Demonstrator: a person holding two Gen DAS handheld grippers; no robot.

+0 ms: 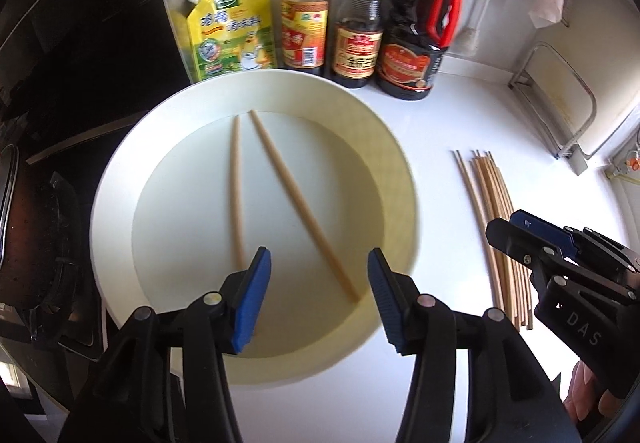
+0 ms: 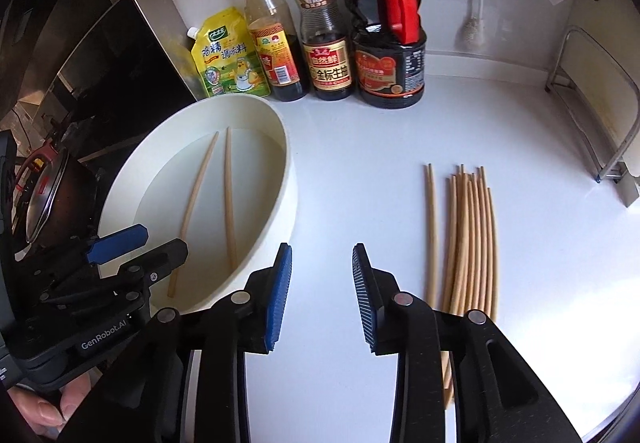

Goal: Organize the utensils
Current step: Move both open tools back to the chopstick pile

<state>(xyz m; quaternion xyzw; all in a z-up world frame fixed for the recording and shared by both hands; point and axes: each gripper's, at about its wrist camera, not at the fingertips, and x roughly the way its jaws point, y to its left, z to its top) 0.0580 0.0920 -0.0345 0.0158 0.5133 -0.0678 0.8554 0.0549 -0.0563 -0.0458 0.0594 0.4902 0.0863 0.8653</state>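
- Chopsticks lie in two places: a pair (image 1: 276,199) inside the wide white bowl (image 1: 120,179), splayed apart at the far end of the left wrist view, and a loose bundle (image 2: 472,239) flat on the white counter (image 2: 352,171) to the right of the bowl, well apart from it.
- Left gripper (image 1: 318,283) hangs over the bowl's near side, jaws wide and empty, the near ends of the pair just below them.
- Right gripper (image 2: 320,291) sits over bare counter between bowl and bundle, jaws wide, holding nothing.
- Along the back wall stand a yellow spouted pouch (image 2: 228,53), two yellow-capped bottles (image 2: 272,43) and a big dark jug with a red handle (image 2: 388,39); all carry Chinese labels.
- A stove with a dark pan (image 2: 48,195) is at the left; a metal rack (image 2: 600,103) stands at the right.
- The left tool's body reads "GenRobot.AI"; the right one shows "DAS".
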